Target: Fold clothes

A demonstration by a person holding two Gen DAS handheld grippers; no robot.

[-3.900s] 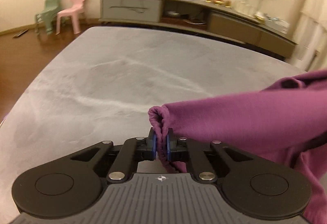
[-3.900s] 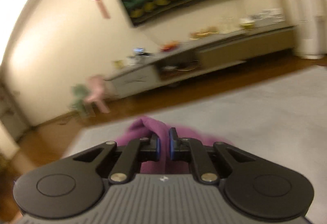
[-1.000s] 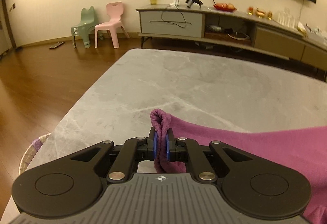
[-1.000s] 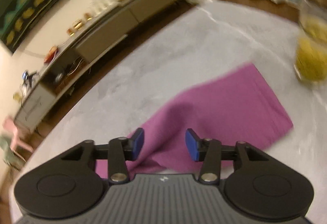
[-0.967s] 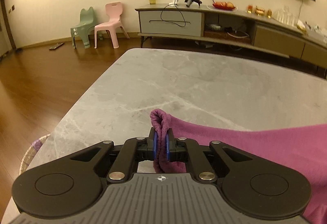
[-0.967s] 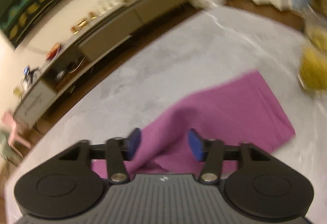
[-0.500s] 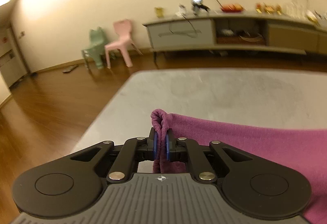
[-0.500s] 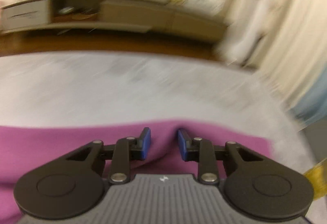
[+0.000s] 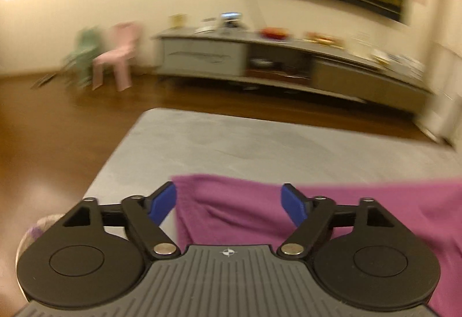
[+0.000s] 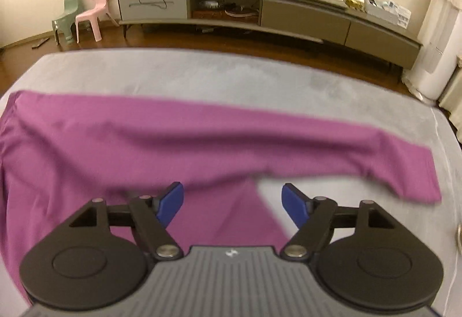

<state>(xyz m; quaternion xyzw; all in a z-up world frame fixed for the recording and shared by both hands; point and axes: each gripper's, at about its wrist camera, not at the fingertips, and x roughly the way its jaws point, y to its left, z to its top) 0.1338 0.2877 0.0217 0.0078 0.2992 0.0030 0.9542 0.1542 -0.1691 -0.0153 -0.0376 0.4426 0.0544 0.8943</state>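
Beyond the purple garment (image 10: 179, 143) the grey table (image 10: 260, 77) lies bare to its far edge; a blurred object, perhaps a basket (image 9: 34, 230), sits off its left side.

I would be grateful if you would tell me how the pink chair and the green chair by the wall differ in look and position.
The pink chair is pale pink with a plain squared back that has a cut-out slot; the green chair is mint green with a back ending in two ear-like points. The pink chair stands nearer the TV cabinet, the green chair on its far side. Both are small plastic child chairs on the wooden floor.
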